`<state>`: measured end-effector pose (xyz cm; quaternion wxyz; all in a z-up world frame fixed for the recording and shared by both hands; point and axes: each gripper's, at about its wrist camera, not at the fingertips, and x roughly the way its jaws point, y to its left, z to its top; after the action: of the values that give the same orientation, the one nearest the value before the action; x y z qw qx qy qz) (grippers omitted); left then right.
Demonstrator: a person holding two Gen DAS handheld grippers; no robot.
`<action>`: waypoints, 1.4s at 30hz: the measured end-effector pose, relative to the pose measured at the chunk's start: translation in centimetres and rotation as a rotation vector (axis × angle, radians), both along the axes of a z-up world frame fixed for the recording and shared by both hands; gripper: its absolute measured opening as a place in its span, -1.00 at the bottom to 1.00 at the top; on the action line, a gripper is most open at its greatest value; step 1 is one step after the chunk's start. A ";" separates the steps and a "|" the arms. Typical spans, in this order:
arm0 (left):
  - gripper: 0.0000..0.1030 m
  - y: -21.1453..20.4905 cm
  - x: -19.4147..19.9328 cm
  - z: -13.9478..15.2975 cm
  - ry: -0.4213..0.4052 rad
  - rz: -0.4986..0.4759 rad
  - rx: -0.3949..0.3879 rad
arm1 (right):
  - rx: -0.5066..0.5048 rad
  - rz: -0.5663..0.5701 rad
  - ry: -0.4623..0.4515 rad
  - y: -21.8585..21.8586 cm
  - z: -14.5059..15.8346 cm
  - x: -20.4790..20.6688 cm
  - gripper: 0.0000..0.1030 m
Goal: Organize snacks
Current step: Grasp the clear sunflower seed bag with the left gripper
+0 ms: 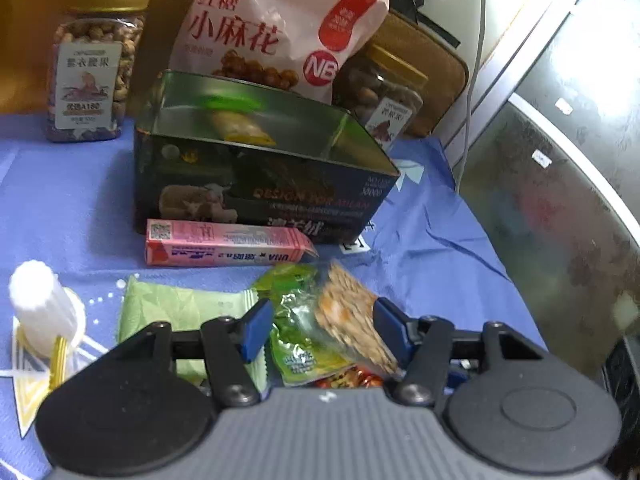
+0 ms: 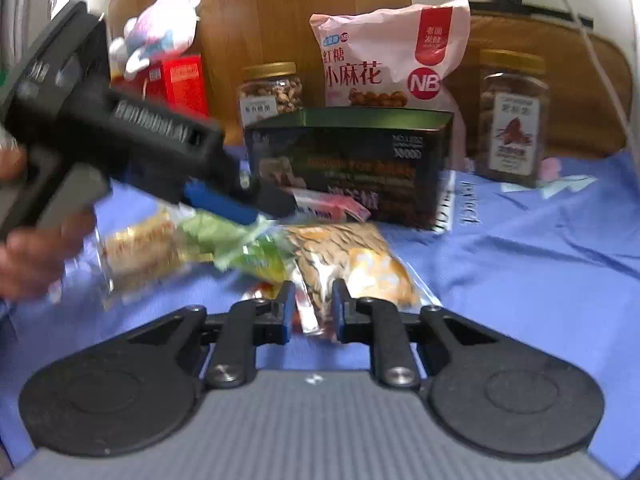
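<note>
A pile of small snack packets lies on the blue cloth in front of an open dark tin box point(image 1: 256, 168). My left gripper point(image 1: 320, 330) is open, its jaws wide apart around a green candy bag point(image 1: 298, 340) and a clear seed-brittle packet point(image 1: 352, 320). In the right wrist view my right gripper point(image 2: 312, 306) has its jaws narrowly apart at the near end of the same seed-brittle packet point(image 2: 344, 256); whether they pinch it is unclear. The left gripper point(image 2: 224, 204) shows there above a light green packet point(image 2: 216, 236). A pink carton point(image 1: 224, 244) lies against the box.
Two nut jars point(image 1: 96, 64) point(image 2: 514, 116) and a big pink snack bag point(image 1: 276, 28) stand behind the box. A white bottle point(image 1: 44, 308) sits at the left. Red boxes and a plush toy point(image 2: 160, 32) are at the back left. A metal cabinet point(image 1: 560, 208) borders the right.
</note>
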<state>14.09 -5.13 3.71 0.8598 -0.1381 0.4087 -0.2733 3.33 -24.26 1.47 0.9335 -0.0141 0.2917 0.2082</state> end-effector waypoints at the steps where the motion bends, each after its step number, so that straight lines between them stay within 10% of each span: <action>1: 0.10 0.0 0.0 0.1 -0.002 0.002 0.003 | -0.003 -0.020 0.007 -0.3 -0.2 -0.6 -0.57; 7: 0.10 -2.1 0.8 -1.0 0.039 -0.021 0.026 | 0.156 -0.169 0.088 -4.2 -0.8 -1.6 -0.47; 13: 0.39 -4.2 0.8 -1.7 0.011 -0.040 0.056 | 0.328 -0.159 0.154 -5.7 -1.6 0.6 0.04; 16: 0.13 -5.2 0.7 -1.6 -0.011 -0.058 0.080 | 0.335 -0.158 0.145 -4.6 -1.9 1.7 0.05; 23: -0.53 -6.6 -1.5 -1.1 -0.015 -0.114 0.068 | 0.350 -0.228 0.099 -5.6 -1.6 0.2 -0.61; 35: -0.51 -8.4 -7.8 0.1 -0.039 -0.293 0.011 | 0.218 -0.183 -0.008 -4.9 1.1 -6.9 -0.79; 42: -0.19 -6.1 -7.7 0.3 -0.014 -0.221 -0.015 | 0.236 -0.213 0.038 -5.7 0.6 -8.3 -0.68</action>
<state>6.39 -11.27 3.96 0.8260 -0.0967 0.4135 -0.3706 -4.98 -29.91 2.06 0.9398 0.1305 0.2827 0.1411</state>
